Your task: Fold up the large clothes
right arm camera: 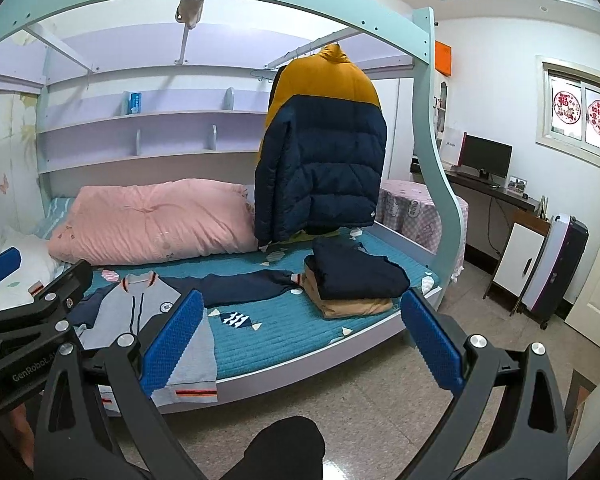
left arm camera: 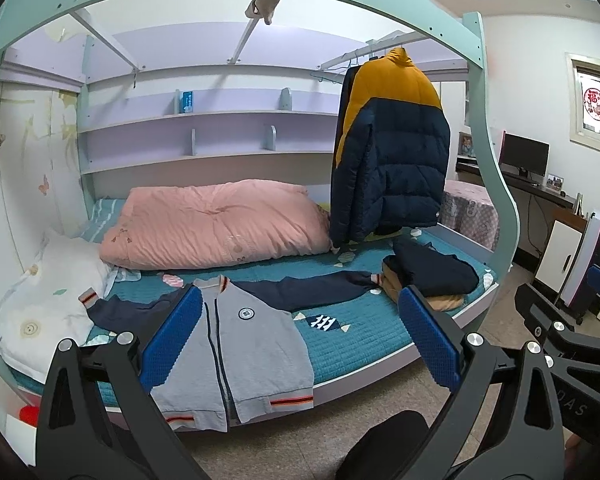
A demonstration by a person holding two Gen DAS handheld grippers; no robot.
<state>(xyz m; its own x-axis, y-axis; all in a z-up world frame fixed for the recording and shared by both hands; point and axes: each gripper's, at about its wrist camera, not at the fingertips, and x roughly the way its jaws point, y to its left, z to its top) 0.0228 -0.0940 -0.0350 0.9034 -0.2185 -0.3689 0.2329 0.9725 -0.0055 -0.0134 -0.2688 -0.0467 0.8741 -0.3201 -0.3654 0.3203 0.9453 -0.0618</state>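
A grey zip jacket with navy sleeves (left arm camera: 244, 344) (right arm camera: 140, 308) lies spread flat on the teal bed (left arm camera: 364, 336) (right arm camera: 284, 332), its hem hanging over the front edge and both sleeves stretched out sideways. My left gripper (left arm camera: 300, 336) hovers open in front of the bed, above the jacket's body, holding nothing. My right gripper (right arm camera: 300, 340) is open and empty too, off the bed's edge to the right of the jacket. Each gripper shows at the edge of the other's view.
A folded stack of navy and tan clothes (left arm camera: 428, 276) (right arm camera: 352, 284) sits on the bed's right end. A yellow-and-navy puffer jacket (left arm camera: 392, 148) (right arm camera: 324, 148) hangs from a rail above. A pink quilt (left arm camera: 216, 224) and white pillow (left arm camera: 48, 292) lie behind. A suitcase (right arm camera: 556, 264) stands right.
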